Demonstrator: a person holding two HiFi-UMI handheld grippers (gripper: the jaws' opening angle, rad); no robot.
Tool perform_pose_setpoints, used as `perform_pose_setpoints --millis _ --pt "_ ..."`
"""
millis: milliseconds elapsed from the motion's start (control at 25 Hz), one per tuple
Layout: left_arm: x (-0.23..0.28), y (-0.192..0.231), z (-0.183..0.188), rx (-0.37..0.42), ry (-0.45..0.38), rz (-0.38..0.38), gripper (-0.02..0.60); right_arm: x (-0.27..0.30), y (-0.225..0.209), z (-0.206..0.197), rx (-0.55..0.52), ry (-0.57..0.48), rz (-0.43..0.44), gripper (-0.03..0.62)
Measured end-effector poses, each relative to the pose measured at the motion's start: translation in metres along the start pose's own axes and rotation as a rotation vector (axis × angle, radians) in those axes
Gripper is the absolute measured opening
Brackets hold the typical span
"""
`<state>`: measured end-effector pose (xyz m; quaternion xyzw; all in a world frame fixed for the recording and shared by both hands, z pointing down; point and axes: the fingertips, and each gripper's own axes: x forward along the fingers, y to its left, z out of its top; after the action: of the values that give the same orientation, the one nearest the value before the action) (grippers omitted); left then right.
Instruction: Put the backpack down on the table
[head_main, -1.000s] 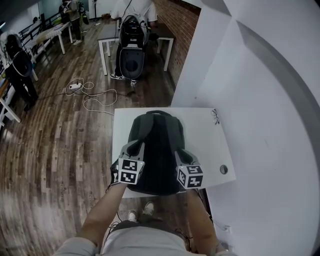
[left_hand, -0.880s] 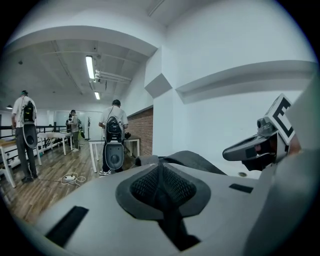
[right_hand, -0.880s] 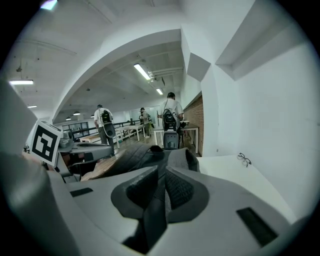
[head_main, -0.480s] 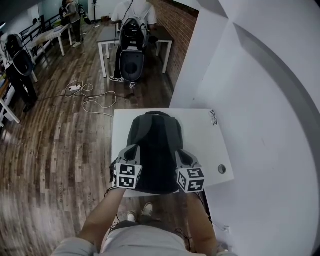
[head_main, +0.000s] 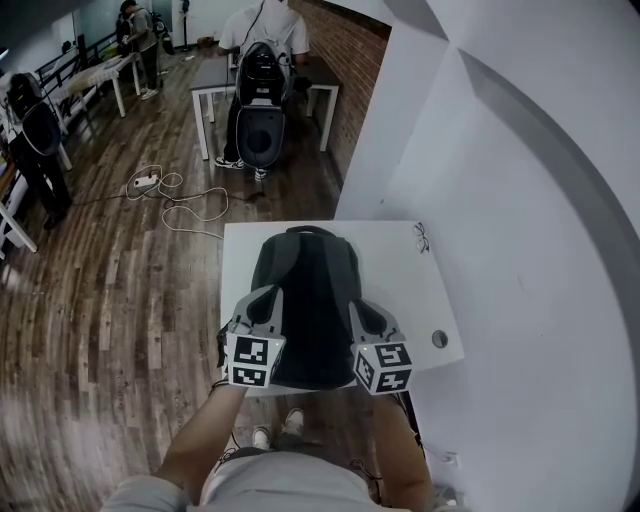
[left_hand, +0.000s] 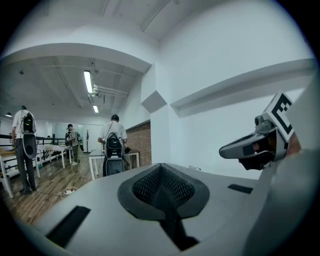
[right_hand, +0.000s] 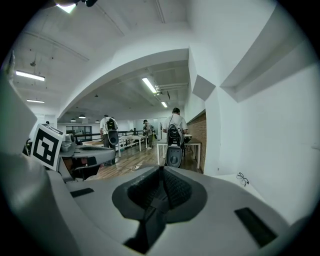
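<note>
The left tool (left_hand: 161, 169) has its jaws pressed together, and a dark strip (left_hand: 172, 220), which looks like a backpack strap, runs out of the seam between the pads. The right tool (right_hand: 161, 171) has just been closing. Its jaws also meet on a dark strip of the same kind, which slants the other way. From the head view, the two tools sit at the near corners of the backpack (head_main: 305, 300), one on each side, with their marker cubes (head_main: 250, 361) towards the person.

The backpack lies lengthwise on the white surface (head_main: 400, 270), with its top handle at the far end and its near end reaching the near edge. Whether that end is raised off the surface cannot be told. A pair of glasses (head_main: 421, 237) lies near the far right corner of the surface, well apart from the backpack, and there is a round hole (head_main: 439, 339) close to the right edge. A white wall (head_main: 520, 200) stands to the right. To the left is a wooden floor (head_main: 120, 290) with a loose white cable (head_main: 185, 205) on it. Farther off, a person (head_main: 262, 20) stands at another table.
</note>
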<state>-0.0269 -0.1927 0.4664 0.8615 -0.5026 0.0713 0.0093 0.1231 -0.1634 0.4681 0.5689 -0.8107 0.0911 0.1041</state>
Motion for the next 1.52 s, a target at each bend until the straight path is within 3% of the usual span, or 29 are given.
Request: perform_pose_setpoints --millis 440,800,1080,1520 --pt "-0.029 -0.009 0.062 0.054 -0.144 -0.038 0.017 -0.021 0.029 0.040 -0.056 -0.087 0.063 0.052" --pt "-0.062 -0.003 0.119 0.023 -0.291 -0.047 0.017 -0.041 0.039 0.086 -0.074 -0.179 0.079 0.052" --pt "-0.090 0.011 0.132 0.039 -0.279 -0.027 0.017 -0.072 0.033 0.114 -0.081 -0.262 0.074 0.052" --pt "-0.116 0.021 0.126 -0.010 -0.260 0.009 0.017 -0.112 0.036 0.113 -0.087 -0.281 0.070 0.052"
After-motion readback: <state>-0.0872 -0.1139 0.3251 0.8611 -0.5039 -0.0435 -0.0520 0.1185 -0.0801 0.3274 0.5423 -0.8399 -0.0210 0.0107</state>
